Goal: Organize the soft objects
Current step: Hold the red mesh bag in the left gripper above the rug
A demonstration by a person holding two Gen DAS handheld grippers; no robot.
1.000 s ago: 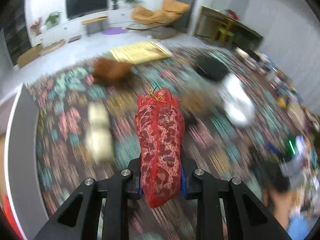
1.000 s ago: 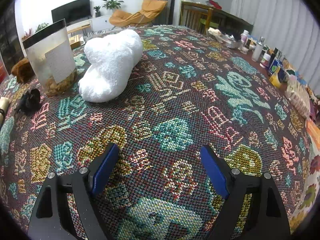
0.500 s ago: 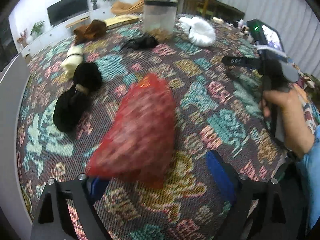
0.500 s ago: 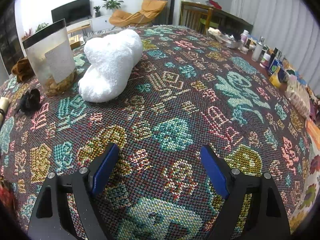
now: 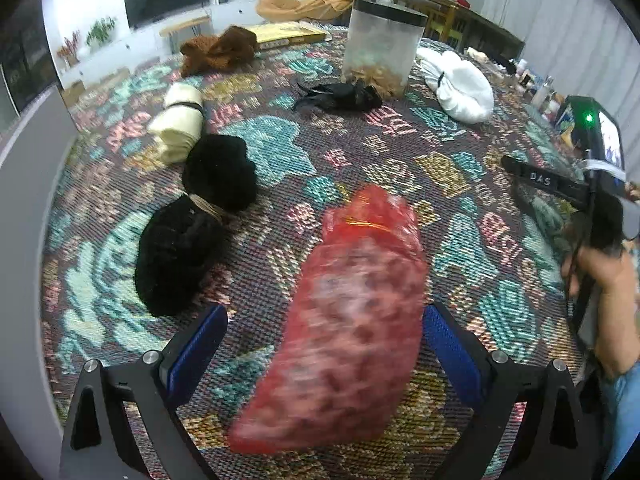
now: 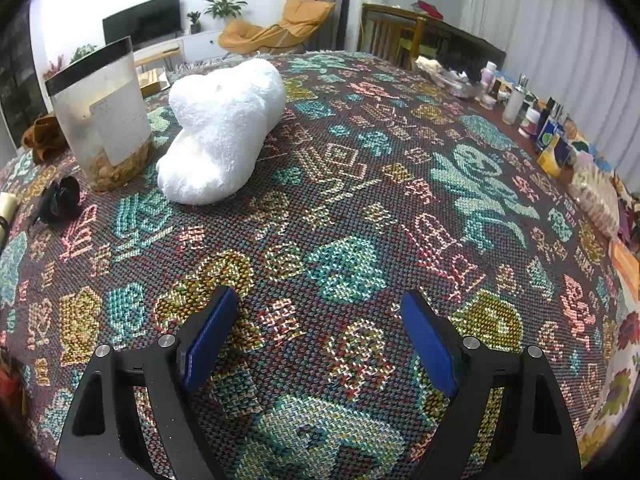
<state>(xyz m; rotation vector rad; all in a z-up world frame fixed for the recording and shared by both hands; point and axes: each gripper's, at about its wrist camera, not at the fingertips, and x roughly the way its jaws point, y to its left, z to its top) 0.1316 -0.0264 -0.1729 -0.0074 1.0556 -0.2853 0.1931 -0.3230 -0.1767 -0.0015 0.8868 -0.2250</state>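
A red mesh bag (image 5: 348, 320), blurred, lies between the wide-open fingers of my left gripper (image 5: 324, 340), not clamped by either pad. On the patterned cloth (image 5: 400, 148) lie a black bundle tied with cord (image 5: 200, 216), a cream roll (image 5: 180, 120), a brown plush (image 5: 220, 50), a black scrap (image 5: 340, 94) and a white towel roll (image 5: 460, 88). My right gripper (image 6: 320, 340) is open and empty above bare cloth (image 6: 460, 200), and shows in the left wrist view at the right (image 5: 560, 188). The white towel roll (image 6: 220, 128) lies ahead and to its left.
A clear jar with a black lid (image 5: 380, 40) stands at the back, also in the right wrist view (image 6: 104, 112). Bottles and boxes (image 6: 540, 120) line the right edge of the table. A grey edge (image 5: 24, 240) runs along the left.
My left gripper has opened and let go of the red mesh bag, which has dropped onto the cloth between the fingers. The right gripper has not moved.
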